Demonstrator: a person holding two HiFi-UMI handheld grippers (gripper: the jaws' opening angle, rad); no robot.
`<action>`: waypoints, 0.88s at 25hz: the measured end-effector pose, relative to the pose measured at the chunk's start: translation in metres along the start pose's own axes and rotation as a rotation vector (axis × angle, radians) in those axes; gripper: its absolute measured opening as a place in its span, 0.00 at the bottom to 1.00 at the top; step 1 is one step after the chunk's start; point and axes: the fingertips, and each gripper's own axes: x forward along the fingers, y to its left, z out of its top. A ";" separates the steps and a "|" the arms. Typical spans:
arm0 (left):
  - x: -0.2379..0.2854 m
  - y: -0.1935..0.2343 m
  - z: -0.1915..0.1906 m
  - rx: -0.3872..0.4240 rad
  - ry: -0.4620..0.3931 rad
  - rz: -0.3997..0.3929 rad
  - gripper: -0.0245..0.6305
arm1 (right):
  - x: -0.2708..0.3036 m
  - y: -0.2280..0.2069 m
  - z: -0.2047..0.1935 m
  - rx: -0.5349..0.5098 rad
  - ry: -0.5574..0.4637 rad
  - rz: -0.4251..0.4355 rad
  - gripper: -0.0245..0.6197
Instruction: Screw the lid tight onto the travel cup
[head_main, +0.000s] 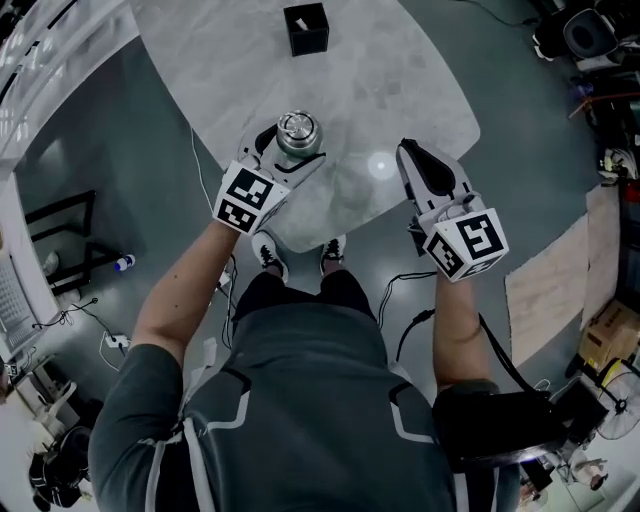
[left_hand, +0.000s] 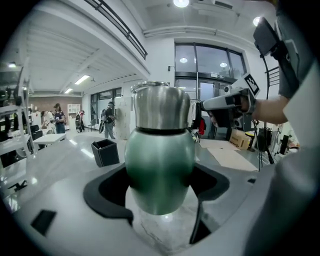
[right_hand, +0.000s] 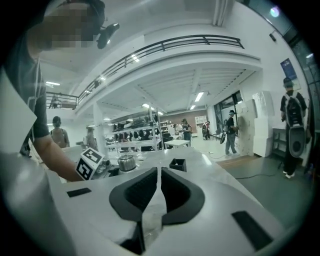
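1. The travel cup (head_main: 297, 140) is seen standing on the pale table (head_main: 410, 80), near the edge closest to the person. A black box (head_main: 306, 28) is seen far behind it.
2. The green body of the cup is squeezed between the jaws of the left gripper (head_main: 287, 153). The cup is gripped low down, under the shiny part.
3. The shiny lid (left_hand: 161, 107) is seen sitting on top of the cup. How tight it is cannot be told.
4. The right gripper (head_main: 405, 150) is pinched closed, and nothing is caught inside it. It is seen off to the side, well apart from the cup.
5. The step in hand is thought to be the reach for the lid. For that, the right jaws must first be opened wider than the lid.
6. The lid should be gripped by its sides and held flat, not tipped. That way the grooves are not jammed.
7. The cup should be held firmly by the left gripper and pressed down on the table while the lid is turned. Otherwise the cup may be spun around or pushed off the edge.
8. The lid should be turned in small twists until it cannot be turned any more.
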 end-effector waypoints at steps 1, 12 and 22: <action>0.005 0.006 -0.007 -0.012 0.005 0.005 0.61 | 0.007 -0.006 -0.005 0.016 0.006 -0.013 0.11; 0.066 0.039 -0.065 -0.055 0.035 0.033 0.61 | 0.050 -0.032 -0.071 0.056 0.055 -0.036 0.10; 0.097 0.050 -0.096 -0.027 0.051 0.054 0.61 | 0.067 -0.047 -0.115 0.085 0.074 -0.041 0.10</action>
